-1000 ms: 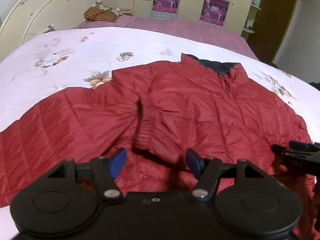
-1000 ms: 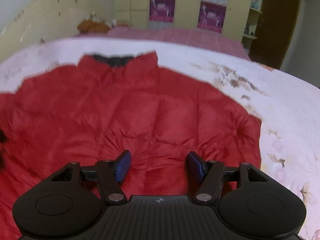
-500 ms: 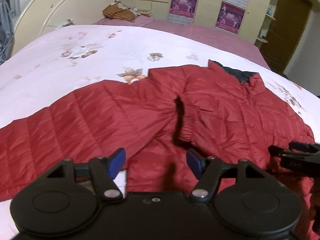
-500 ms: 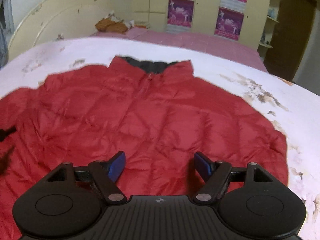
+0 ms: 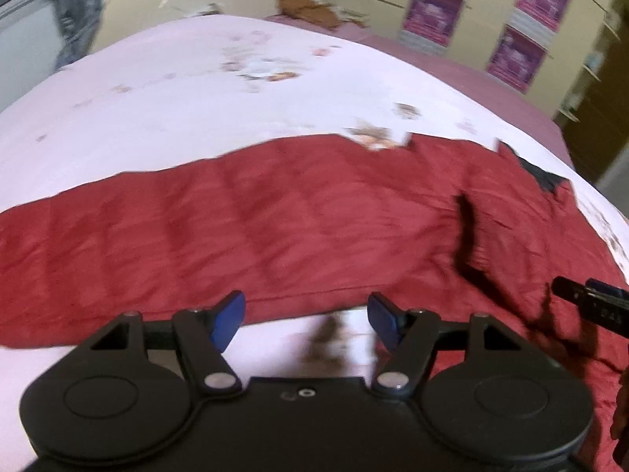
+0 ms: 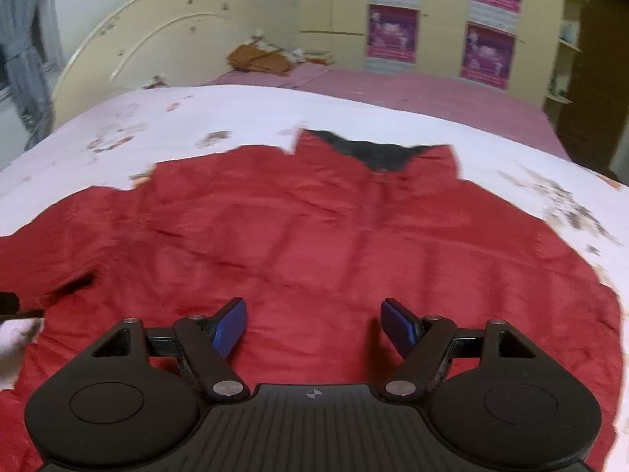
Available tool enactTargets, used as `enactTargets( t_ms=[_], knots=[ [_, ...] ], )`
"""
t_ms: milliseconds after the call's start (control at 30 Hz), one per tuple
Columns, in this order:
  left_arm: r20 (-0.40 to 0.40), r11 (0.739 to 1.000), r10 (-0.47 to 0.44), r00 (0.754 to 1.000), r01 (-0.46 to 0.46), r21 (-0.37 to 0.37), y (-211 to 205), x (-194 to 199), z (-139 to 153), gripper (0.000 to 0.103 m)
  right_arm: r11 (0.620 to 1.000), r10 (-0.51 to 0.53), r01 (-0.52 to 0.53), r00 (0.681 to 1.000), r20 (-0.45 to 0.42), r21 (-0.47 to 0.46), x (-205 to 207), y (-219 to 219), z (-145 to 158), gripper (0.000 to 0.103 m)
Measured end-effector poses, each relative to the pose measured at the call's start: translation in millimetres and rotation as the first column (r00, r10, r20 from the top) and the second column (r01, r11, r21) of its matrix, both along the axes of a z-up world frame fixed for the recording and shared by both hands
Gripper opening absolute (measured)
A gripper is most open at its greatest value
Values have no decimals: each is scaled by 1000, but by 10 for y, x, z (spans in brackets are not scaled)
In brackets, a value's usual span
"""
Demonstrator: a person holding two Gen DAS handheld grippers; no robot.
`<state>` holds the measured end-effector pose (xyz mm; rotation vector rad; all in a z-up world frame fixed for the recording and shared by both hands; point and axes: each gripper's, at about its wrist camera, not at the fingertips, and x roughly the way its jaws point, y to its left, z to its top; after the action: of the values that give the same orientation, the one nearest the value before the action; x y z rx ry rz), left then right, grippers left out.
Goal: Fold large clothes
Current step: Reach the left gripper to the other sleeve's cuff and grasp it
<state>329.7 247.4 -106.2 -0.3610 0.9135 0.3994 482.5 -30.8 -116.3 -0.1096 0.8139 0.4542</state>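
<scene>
While both hang empty, left gripper (image 5: 306, 322) agape, right gripper (image 6: 314, 328) agape, above red jacket (image 6: 314, 244)

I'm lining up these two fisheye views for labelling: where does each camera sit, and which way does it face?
Left wrist: on the left gripper, angled down at the red quilted jacket's long sleeve; open blue pads, right gripper's tip at right edge.
Right wrist: on the right gripper, facing the jacket's body and dark collar; open pads.
Shared: jacket, floral white bedspread, cream headboard, purple posters.
</scene>
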Motion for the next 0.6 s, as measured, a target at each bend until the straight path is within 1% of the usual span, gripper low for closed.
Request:
enactTargets(
  t_ms=[67, 167, 267, 333, 433, 467, 533, 600],
  knots=[
    [-3, 999, 46, 999, -46, 2, 140, -119, 5, 67, 1000, 21, -21, 1000, -3, 11, 1, 125, 3, 74],
    [-10, 991, 130, 991, -130, -20, 378, -329, 7, 67, 998, 55, -55, 998, -1, 28, -15, 312, 17, 74],
    [-5, 973, 224, 975, -224, -47, 589, -595, 20, 67, 996, 82, -82, 997, 7, 34, -48, 457, 26, 74],
    [0, 955, 292, 956, -292, -54, 712, -795, 21, 67, 995, 93, -93, 996, 6, 20, -48, 539, -18, 74],
    [2, 913, 404, 915, -403, -66, 893, -1099, -24, 67, 995, 99, -99, 995, -29, -23, -10, 631, -160, 75],
    [0, 893, 446, 895, -444, -74, 957, -1170, -54, 67, 993, 106, -108, 993, -46, -44, 2, 664, -217, 75],
    [-2, 845, 526, 850, -523, -111, 1110, -1313, -125, 67, 992, 108, -110, 994, -35, -63, -15, 687, -254, 75],
    [8, 811, 573, 819, -566, -146, 1234, -1395, -178, 66, 992, 106, -108, 994, -36, -63, -9, 693, -255, 75]
  ],
)
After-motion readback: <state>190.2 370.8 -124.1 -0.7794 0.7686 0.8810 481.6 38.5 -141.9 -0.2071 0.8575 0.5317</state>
